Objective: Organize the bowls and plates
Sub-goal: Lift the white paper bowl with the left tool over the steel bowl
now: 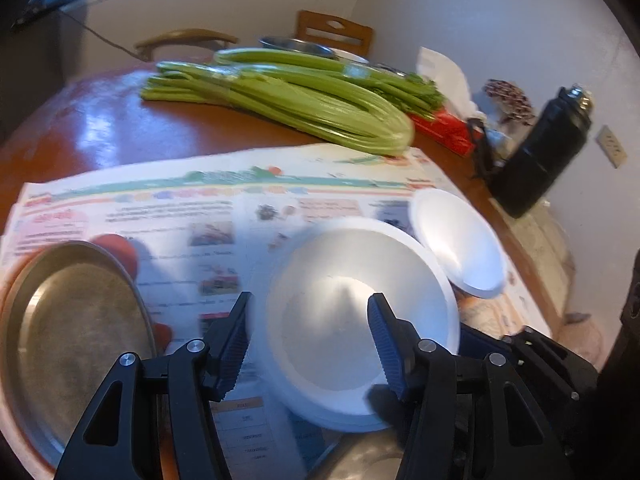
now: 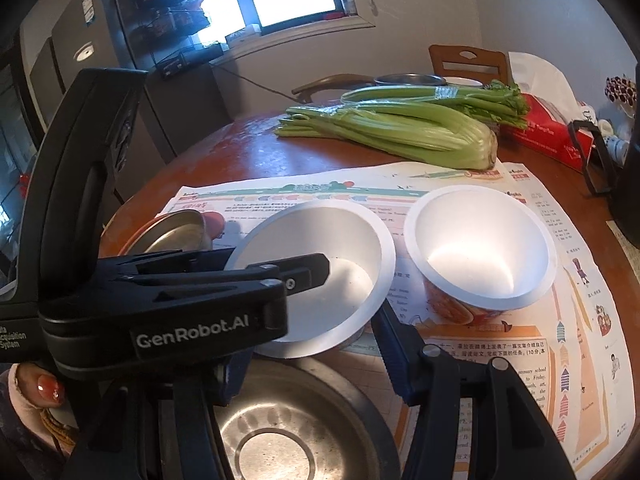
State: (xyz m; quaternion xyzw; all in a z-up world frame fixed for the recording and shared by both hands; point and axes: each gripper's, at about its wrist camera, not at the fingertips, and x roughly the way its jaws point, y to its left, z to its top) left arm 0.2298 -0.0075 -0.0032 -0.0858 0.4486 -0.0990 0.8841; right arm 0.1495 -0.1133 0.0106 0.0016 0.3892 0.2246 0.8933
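Observation:
A white foam bowl (image 1: 352, 304) hangs tilted above the newspaper. My left gripper (image 1: 310, 332) straddles its left wall with a wide gap: one finger (image 2: 314, 270) reaches inside the bowl, the other stands outside the rim. My right gripper (image 2: 312, 360) comes from below, shut on the bowl's lower body; the left gripper hides its left finger. A second white bowl (image 2: 484, 248) with a red-orange outside stands upright to the right. A metal plate (image 1: 72, 340) lies at the left. A metal pan (image 2: 288, 432) sits below the grippers.
Newspaper (image 2: 520, 360) covers the near part of the round wooden table (image 1: 120, 120). Celery (image 1: 300, 96) lies across the middle, with a red tissue box (image 2: 552, 136) and a black bottle (image 1: 540, 152) at the right. Chairs and a metal bowl (image 1: 296, 45) stand behind.

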